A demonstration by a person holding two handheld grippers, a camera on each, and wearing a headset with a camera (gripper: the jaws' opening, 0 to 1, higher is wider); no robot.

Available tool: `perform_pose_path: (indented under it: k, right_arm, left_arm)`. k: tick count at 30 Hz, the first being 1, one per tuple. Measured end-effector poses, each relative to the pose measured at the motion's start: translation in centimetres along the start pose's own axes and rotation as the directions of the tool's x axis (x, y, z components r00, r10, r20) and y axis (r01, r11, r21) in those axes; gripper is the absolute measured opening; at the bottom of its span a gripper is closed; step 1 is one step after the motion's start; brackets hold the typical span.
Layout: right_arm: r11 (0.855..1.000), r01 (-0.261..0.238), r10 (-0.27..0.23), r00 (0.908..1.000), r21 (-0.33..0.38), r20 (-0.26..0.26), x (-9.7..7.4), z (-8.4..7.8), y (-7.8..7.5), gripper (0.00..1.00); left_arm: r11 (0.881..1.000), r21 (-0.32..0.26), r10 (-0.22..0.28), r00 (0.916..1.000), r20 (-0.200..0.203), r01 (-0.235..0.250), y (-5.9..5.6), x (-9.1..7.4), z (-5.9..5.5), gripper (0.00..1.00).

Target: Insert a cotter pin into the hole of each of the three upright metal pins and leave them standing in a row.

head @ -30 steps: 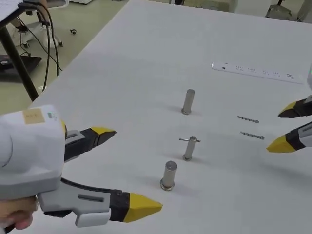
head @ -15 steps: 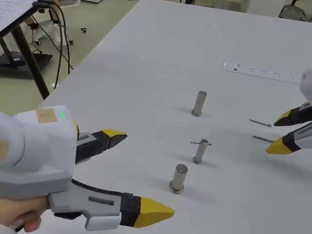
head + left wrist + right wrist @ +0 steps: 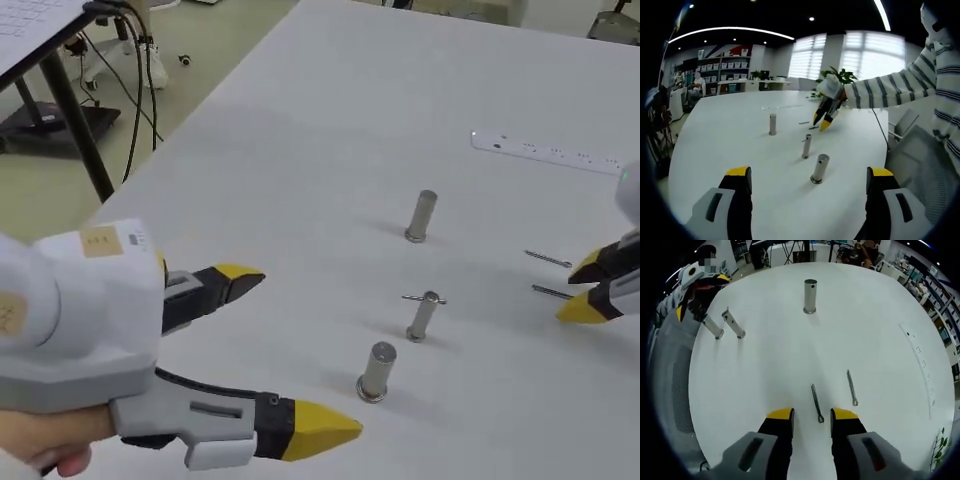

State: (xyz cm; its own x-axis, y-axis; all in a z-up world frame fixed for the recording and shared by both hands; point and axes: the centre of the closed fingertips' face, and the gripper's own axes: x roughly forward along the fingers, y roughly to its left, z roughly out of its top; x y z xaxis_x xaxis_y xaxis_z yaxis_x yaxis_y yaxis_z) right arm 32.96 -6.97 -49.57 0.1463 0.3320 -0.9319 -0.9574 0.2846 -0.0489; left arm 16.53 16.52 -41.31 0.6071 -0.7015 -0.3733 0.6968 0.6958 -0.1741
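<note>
Pins: we've got the near pin [image 3: 377, 371], middle pin [image 3: 422, 318] and far pin [image 3: 422, 216] upright in a row, well in from the counter [image 3: 300, 150] edges. The middle pin has a cotter pin [image 3: 424, 298] through its top. Two loose cotter pins [image 3: 816, 402] [image 3: 852, 386] lie toward the right edge. The right tongs [image 3: 812, 414] are narrowly parted around one's looped end, and the left tongs [image 3: 292, 351] gape wide, empty.

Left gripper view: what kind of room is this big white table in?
Probably an open-plan lab or office workshop. Shelves of storage bins line the far wall, tall windows with blinds sit behind a potted plant, and a power strip lies on the white table.
</note>
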Motion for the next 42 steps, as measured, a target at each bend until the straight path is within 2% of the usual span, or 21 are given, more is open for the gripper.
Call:
perform_pose_path:
  k: [6, 12, 20, 23, 25, 34, 42]
  right_arm:
    - [1.0, 0.006, -0.006, 1.0, 0.009, 0.003, -0.1, 0.1, -0.2, 0.19]
    - [1.0, -0.02, 0.02, 0.9998, 0.019, 0.01, 0.0, 0.3, 0.4, 0.12]
    - [0.999, -0.016, 0.016, 0.9998, -0.028, -0.009, 0.0, 0.6, 1.1, 0.04]
    - [0.998, 0.003, -0.004, 0.9998, -0.055, -0.022, 0.1, 0.7, 1.0, 0.0]
    - [0.995, 0.02, -0.022, 0.9994, -0.094, -0.026, 0.0, 0.8, 0.8, 0.0]
    - [0.998, 0.042, -0.044, 0.9985, -0.056, -0.033, -0.1, 0.7, 1.1, 0.0]
    - [0.999, 0.041, -0.043, 0.9983, -0.034, -0.04, -0.6, 0.1, 1.5, 0.0]
  left_arm:
    - [1.0, 0.004, 0.007, 1.0, -0.007, -0.007, 0.2, -0.1, -0.2, 0.92]
    - [1.0, 0.0, 0.018, 0.9998, -0.005, -0.018, 0.4, -0.2, -0.4, 0.9]
    - [1.0, -0.002, 0.021, 0.9998, -0.007, -0.021, 0.3, -0.3, -0.5, 0.89]
    - [1.0, -0.001, 0.023, 0.9997, -0.001, -0.023, 0.3, -0.3, -0.4, 0.87]
    - [1.0, -0.003, 0.025, 0.9997, 0.0, -0.025, 0.3, -0.3, -0.4, 0.87]
    - [1.0, 0.01, 0.021, 0.9998, -0.002, -0.021, 0.1, -0.4, -0.5, 0.85]
    - [1.0, 0.019, 0.017, 0.9999, -0.003, -0.016, -0.2, -0.2, -0.3, 0.84]
